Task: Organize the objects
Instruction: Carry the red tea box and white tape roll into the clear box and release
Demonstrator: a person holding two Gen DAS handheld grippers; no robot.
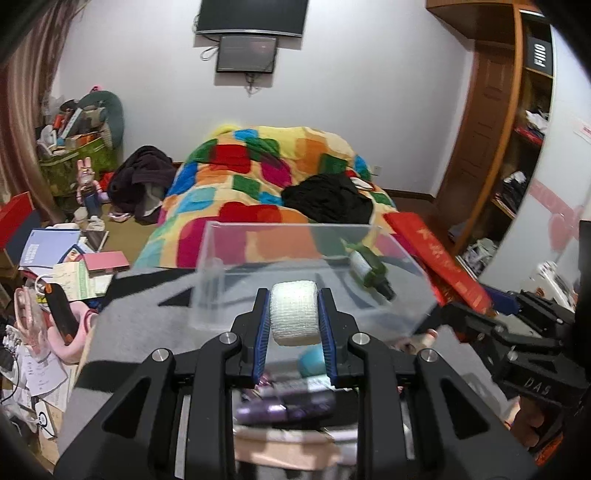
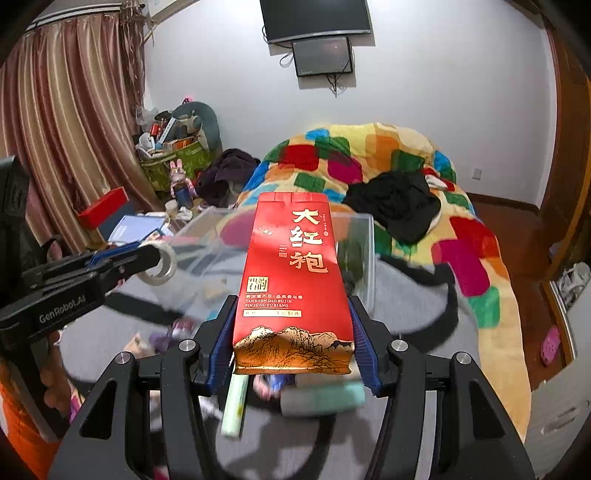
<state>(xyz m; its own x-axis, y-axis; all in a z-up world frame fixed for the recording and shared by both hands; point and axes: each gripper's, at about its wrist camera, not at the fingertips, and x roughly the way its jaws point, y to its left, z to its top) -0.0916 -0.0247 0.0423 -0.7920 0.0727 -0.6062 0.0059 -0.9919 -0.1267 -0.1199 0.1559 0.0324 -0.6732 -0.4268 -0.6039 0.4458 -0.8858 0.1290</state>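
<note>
— White walls, a dark wall-mounted screen (image 2: pixel 315 18) and long pink-brown curtains (image 2: pixel 70 122) frame a bedroom; what fills the middle?

— Biggest is the bed under a patchwork blanket of bright coloured squares (image 1: pixel 258 177), with a heap of black clothing (image 1: pixel 328 199) on it. Nearer the cameras lies a grey felt-like cloth with black shapes (image 1: pixel 140 314), which serves as the work surface.

— And the containers?

— One clear, square, open-topped plastic box (image 1: pixel 295 236) stands on the grey cloth. Inside it lies a dark green bottle with a pale label and black cap (image 1: pixel 369 267), tipped on its side towards the right wall. Far left, a green fabric bin (image 1: pixel 74 158) is stuffed with clutter too small to sort out.

— The task's things?

— The tall red foil tea pouch with gold lettering (image 2: pixel 291 280) is pinched at its lower sides by the right gripper (image 2: pixel 293 332), held up in front of the clear box. The small roll of white gauze bandage (image 1: pixel 294 314) sits clamped between the blue pads of the left gripper (image 1: pixel 294 321), at the box's near edge. Both are off the cloth.

— Anything below?

— Blurred small items: a pale green tube (image 2: pixel 234 406) and purple packets (image 1: pixel 284 402).
</note>
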